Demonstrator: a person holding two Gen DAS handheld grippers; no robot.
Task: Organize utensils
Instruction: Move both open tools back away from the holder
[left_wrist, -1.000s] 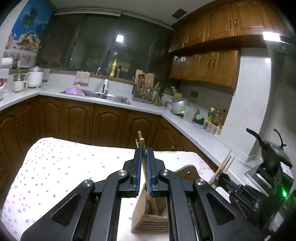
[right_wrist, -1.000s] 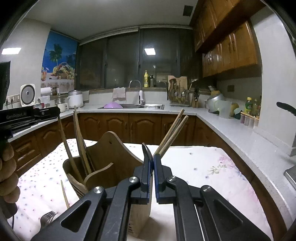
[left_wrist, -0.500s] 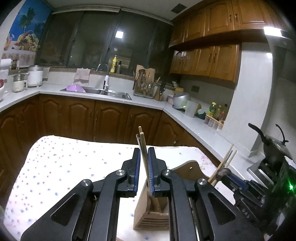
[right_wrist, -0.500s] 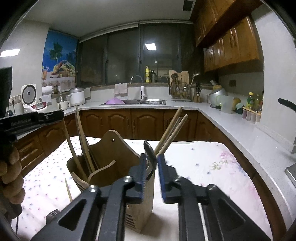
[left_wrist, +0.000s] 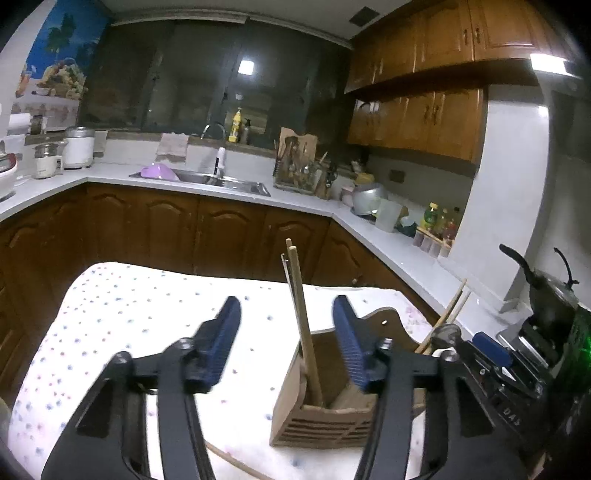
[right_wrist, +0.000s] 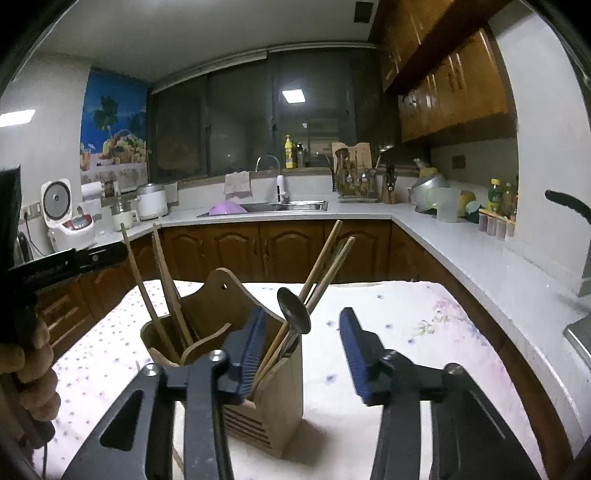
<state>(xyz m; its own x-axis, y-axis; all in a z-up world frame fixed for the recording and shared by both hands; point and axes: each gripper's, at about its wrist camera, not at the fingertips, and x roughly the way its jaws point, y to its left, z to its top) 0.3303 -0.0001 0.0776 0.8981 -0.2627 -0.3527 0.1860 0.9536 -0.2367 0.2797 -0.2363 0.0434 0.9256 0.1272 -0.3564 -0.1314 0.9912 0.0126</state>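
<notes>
A wooden utensil holder (left_wrist: 321, 417) (right_wrist: 266, 398) stands on the dotted tablecloth. In the left wrist view, wooden chopsticks (left_wrist: 303, 317) stand upright in its near compartment, between the fingers of my left gripper (left_wrist: 288, 325), which is open and empty. In the right wrist view, my right gripper (right_wrist: 301, 332) is open and empty just above the holder. A metal spoon (right_wrist: 293, 312) and several chopsticks (right_wrist: 325, 262) lean in the compartment below it. Wooden utensils (right_wrist: 162, 280) stand in the holder's left compartment.
The table with the dotted cloth (left_wrist: 122, 302) (right_wrist: 406, 314) sits in a kitchen with white counters (right_wrist: 461, 243). One chopstick lies on the cloth (left_wrist: 229, 458) near the holder. A pan (left_wrist: 546, 291) stands on a stove at the right. My left gripper also shows in the right wrist view (right_wrist: 66, 262).
Both grippers have opened. The left one let go of the chopsticks, which now stand in the holder. The right one let go of the spoon, which now rests in its compartment.
</notes>
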